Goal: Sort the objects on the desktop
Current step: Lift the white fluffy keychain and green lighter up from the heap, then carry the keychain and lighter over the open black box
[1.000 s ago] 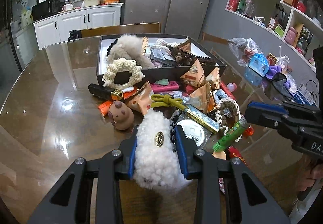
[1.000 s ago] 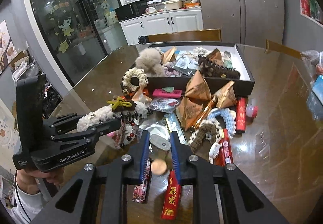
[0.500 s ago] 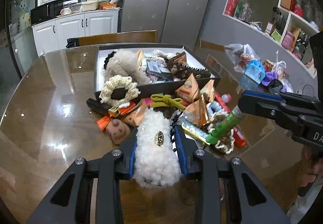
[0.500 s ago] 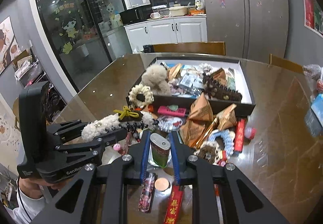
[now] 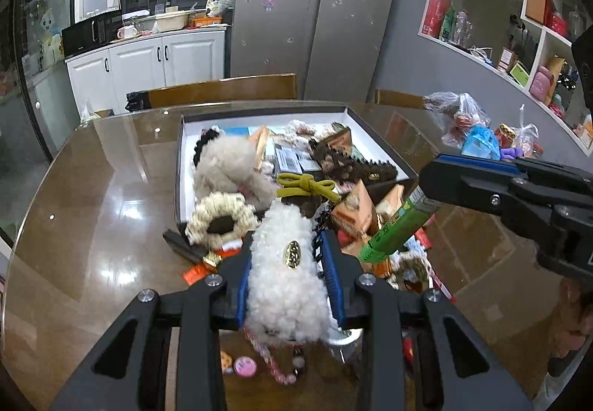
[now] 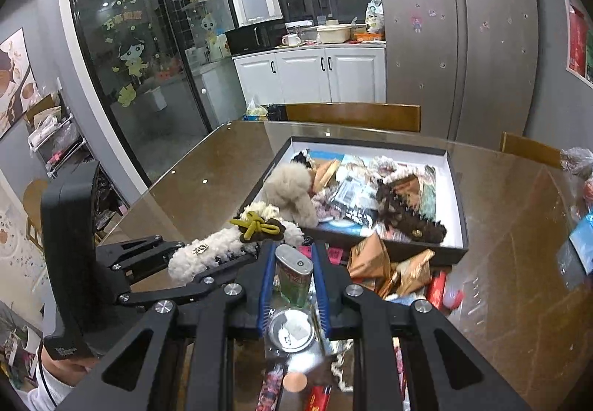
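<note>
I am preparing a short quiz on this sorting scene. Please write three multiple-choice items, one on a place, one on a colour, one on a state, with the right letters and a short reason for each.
1. Where does the beige fluffy pompom lie?
A. inside the black box
B. on the chair
C. on the kitchen counter

2. What colour is the tube in the right gripper?
A. red
B. green
C. white

3. What is the state of the left gripper?
A. open and empty
B. closed on a white fluffy hair clip
C. closed on a red packet

Answers:
1 A: the pompom rests within the walls of the black box, at its near left corner.
2 B: the tube's body is green with a silver end.
3 B: both blue pads press the sides of the white fluffy hair clip, which bears a gold badge.
</note>
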Available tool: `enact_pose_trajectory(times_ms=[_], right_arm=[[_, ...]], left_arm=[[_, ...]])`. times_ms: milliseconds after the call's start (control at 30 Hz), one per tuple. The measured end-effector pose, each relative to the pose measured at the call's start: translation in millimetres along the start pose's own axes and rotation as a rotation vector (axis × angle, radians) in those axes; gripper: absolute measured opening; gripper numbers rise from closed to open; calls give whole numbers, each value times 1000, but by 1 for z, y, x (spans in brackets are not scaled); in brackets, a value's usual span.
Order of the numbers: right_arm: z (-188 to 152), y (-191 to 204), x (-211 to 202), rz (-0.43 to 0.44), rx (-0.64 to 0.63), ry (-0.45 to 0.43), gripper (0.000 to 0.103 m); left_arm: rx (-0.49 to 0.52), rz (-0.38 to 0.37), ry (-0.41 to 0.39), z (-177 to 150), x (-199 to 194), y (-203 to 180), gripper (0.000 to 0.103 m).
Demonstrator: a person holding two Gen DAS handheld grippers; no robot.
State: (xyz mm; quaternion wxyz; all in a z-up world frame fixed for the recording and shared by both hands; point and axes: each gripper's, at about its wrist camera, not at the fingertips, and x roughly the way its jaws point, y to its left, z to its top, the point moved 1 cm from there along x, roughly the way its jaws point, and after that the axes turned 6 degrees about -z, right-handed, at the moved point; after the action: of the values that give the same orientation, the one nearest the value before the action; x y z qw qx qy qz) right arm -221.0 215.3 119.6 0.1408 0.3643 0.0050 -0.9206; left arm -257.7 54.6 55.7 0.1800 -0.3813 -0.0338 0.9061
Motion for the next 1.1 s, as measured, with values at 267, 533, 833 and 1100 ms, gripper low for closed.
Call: enact_pose_trajectory(times_ms=[267,533,833,1100], right_arm=[[35,-11,14,-37,-20,-12,20],[61,-25,39,-61,-35,-9,20],[80,-55,91,-72,-30,32,20],[88,-69,130,-91,-46,77,20]], left_arm=[[32,33,-15,40,14,5,34],[50,26,-9,79,52,11,34],[20,25,29,102,116,37,34],[25,32,52,109,145,44,34]])
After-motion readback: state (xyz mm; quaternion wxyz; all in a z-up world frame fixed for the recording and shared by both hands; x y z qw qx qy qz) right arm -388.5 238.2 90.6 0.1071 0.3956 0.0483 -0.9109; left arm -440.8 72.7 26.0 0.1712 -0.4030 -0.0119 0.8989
